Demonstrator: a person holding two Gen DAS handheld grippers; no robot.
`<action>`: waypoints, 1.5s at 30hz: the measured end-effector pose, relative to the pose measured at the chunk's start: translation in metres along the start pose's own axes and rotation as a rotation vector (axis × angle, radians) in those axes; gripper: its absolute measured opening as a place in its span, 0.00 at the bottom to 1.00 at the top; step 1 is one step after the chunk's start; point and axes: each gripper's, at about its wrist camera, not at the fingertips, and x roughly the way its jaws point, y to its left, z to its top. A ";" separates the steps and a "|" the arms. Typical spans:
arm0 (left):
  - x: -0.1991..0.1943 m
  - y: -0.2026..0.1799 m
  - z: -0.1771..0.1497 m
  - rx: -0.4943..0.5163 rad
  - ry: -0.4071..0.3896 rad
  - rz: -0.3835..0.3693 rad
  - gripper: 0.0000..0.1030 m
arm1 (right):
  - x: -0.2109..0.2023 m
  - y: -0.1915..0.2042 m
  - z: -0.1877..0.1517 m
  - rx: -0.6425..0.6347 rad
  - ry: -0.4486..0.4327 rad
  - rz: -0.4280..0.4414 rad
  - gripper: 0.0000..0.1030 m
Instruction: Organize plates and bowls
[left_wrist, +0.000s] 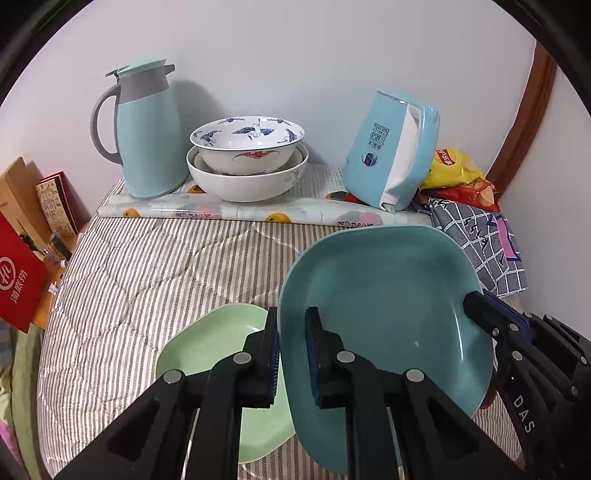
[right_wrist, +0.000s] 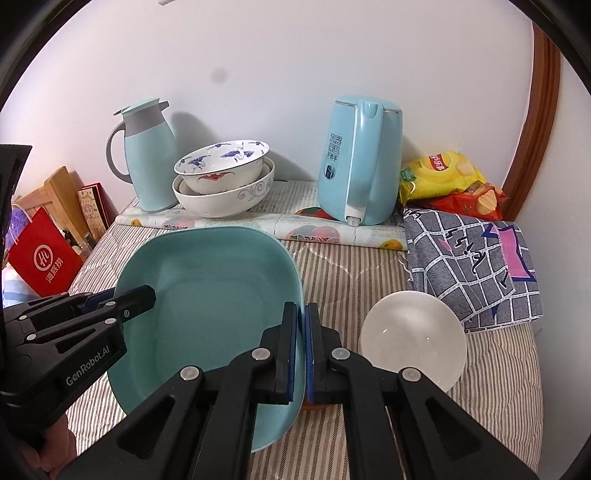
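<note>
While both grippers clamp the teal plate (left_wrist: 384, 314) by opposite rims, left gripper (left_wrist: 291, 363) and right gripper (right_wrist: 301, 354) hold it tilted between them, above the striped bedding (left_wrist: 147, 266).

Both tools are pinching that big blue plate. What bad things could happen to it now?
1. The teal plate is held only by its thin rim, with the left tool and right tool on opposite edges. If either one pulls sideways, it might slip out and drop.
2. The green plate lies right beside it, partly underneath, so a fall could knock them together.
3. The clear bowl sits close to the right tool and could get bumped.
</note>
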 end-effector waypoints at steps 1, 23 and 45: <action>-0.001 0.000 -0.001 0.001 -0.001 0.002 0.13 | 0.000 0.001 0.000 -0.002 -0.001 0.000 0.04; -0.005 0.030 -0.013 -0.050 0.003 0.035 0.13 | 0.007 0.028 -0.005 -0.043 0.010 0.044 0.04; 0.022 0.089 -0.039 -0.170 0.067 0.123 0.13 | 0.052 0.081 -0.012 -0.139 0.067 0.156 0.04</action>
